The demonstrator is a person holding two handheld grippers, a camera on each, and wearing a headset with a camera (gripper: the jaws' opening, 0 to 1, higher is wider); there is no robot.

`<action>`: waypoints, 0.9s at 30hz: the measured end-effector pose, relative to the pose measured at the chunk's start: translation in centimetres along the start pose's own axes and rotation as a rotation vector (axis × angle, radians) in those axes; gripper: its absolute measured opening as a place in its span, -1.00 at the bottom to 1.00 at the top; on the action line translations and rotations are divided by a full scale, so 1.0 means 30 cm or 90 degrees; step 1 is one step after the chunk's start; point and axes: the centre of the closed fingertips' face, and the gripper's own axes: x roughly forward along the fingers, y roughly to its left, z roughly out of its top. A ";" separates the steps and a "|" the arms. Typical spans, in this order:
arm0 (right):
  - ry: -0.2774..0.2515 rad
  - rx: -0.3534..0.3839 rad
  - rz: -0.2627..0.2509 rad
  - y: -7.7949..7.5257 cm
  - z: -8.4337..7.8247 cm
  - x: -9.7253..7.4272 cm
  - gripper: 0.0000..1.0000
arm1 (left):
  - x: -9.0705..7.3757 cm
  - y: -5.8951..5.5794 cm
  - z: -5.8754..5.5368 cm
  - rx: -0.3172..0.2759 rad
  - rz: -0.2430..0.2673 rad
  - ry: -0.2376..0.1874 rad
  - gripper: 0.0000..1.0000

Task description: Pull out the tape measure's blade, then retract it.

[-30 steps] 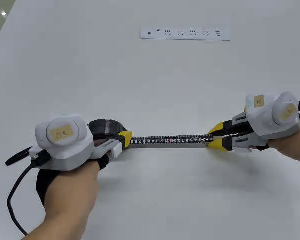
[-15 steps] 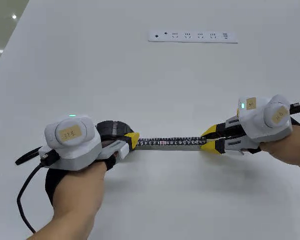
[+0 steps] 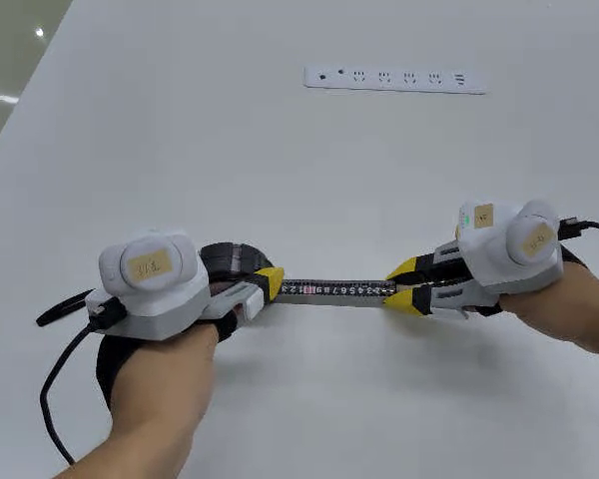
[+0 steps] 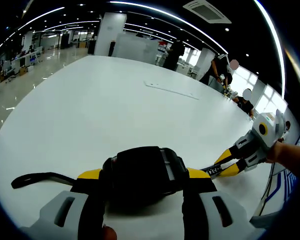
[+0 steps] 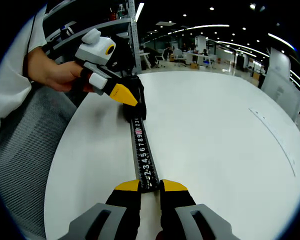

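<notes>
Black tape measure (image 4: 142,172) clamped in left gripper (image 3: 261,288) fingers; right gripper (image 5: 150,186) fingers pinch blade (image 5: 141,150)

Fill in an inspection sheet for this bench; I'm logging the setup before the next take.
Surface: white table, no marks seen.
Job's things: black tape measure case; blade pulled out part way, spanning between the grippers.
Clutter: white power strip at the far side, nothing plugged in.
Grippers: left gripper shut on the tape measure case; right gripper shut on the blade's end.
Cables: black cable trailing from the left gripper; another at the right gripper.
Surroundings: open office, ceiling lights, people beyond the table, mesh chair.
</notes>
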 end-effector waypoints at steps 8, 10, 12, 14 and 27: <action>-0.011 0.003 -0.001 0.000 0.014 0.024 -0.77 | 0.003 0.001 0.002 0.001 0.001 0.001 0.17; -0.017 0.006 0.002 0.004 0.025 0.032 -0.77 | 0.001 0.001 0.002 0.000 0.000 0.000 0.17; -0.016 0.003 0.003 0.006 0.032 0.039 -0.78 | 0.002 0.001 0.002 -0.001 -0.001 0.000 0.17; -0.016 0.000 0.003 0.005 0.039 0.045 -0.78 | 0.001 0.002 0.002 -0.002 -0.001 0.000 0.17; -0.024 0.002 0.011 0.014 0.076 0.082 -0.78 | -0.002 -0.001 0.001 -0.007 -0.003 -0.001 0.17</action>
